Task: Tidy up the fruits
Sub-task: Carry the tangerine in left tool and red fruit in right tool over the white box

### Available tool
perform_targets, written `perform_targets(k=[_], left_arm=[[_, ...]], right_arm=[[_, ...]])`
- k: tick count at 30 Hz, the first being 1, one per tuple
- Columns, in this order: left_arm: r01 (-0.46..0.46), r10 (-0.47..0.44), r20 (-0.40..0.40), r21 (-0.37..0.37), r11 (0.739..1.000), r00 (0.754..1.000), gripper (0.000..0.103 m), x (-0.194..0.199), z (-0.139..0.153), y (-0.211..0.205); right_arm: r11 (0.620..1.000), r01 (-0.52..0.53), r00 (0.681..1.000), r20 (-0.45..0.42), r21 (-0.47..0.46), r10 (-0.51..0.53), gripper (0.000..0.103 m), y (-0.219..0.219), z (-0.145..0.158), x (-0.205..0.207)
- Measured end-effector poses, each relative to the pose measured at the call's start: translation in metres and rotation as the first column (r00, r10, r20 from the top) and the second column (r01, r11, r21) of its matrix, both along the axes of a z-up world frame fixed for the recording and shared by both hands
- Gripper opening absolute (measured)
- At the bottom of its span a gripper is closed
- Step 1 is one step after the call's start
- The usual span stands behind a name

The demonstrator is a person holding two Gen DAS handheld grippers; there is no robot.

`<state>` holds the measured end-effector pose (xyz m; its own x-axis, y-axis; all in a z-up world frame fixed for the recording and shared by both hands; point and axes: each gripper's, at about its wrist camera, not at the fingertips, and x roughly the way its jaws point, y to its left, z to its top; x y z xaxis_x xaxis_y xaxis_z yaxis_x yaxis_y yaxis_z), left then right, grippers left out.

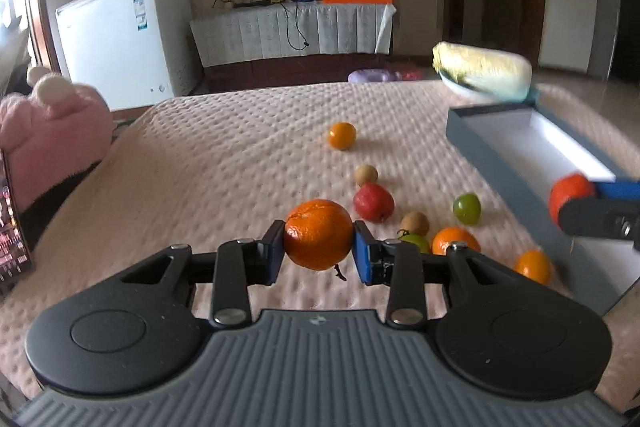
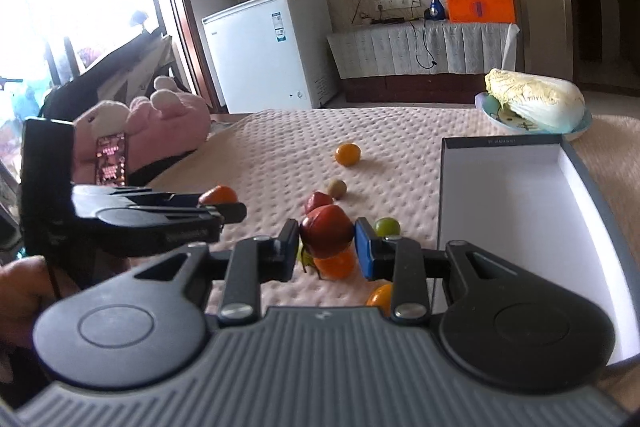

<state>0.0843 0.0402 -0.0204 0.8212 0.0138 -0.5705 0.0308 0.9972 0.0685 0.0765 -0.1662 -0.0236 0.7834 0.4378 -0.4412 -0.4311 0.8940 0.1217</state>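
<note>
1. Closest in, left gripper [image 1: 319,250] clamped on a large orange [image 1: 319,233], both blue pads pressed to its sides, fruit lifted clear of the quilted pink cover [image 1: 224,155].
2. Right gripper [image 2: 327,245] likewise clamped, on a dark red fruit [image 2: 326,229]; kind unclear.
3. Just beyond the left gripper's tips, to their right: loose cluster on the cover, with a red apple [image 1: 373,203], green fruit [image 1: 467,208], two small tan fruits [image 1: 366,174], more oranges [image 1: 455,240].
4. Right of the right gripper: grey box [image 2: 516,211], open, white-lined, nothing visible in it.
5. Farther ahead, well apart from the cluster: lone small orange [image 1: 342,135].
6. Far right, past the box: cabbage [image 2: 534,99] on a plate [image 2: 492,113].
7. Far left: pink plush toy [image 1: 52,131].
</note>
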Motion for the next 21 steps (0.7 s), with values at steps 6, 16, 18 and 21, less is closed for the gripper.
perform_targets(k=[6,16,18,21], left_arm=[[0.021,-0.020,0.028,-0.035,0.999,0.999,0.041,0.000,0.009,-0.020],[0.105,-0.102,0.072,-0.031,0.994,0.992,0.041,-0.002,0.016,-0.066],[0.130,-0.128,0.078,-0.016,0.991,0.989,0.041,-0.003,0.015,-0.076],[0.163,-0.161,0.078,-0.021,0.986,0.984,0.041,0.001,0.015,-0.092]], right_arm=[[0.997,0.068,0.997,0.023,0.023,-0.069,0.033,-0.016,0.007,0.001],[0.978,0.204,0.979,0.019,0.028,-0.205,0.033,-0.068,0.008,0.019],[0.974,0.226,0.974,0.008,0.030,-0.227,0.033,-0.076,0.007,0.022],[0.964,0.265,0.964,-0.013,0.019,-0.265,0.033,-0.088,0.004,0.026]])
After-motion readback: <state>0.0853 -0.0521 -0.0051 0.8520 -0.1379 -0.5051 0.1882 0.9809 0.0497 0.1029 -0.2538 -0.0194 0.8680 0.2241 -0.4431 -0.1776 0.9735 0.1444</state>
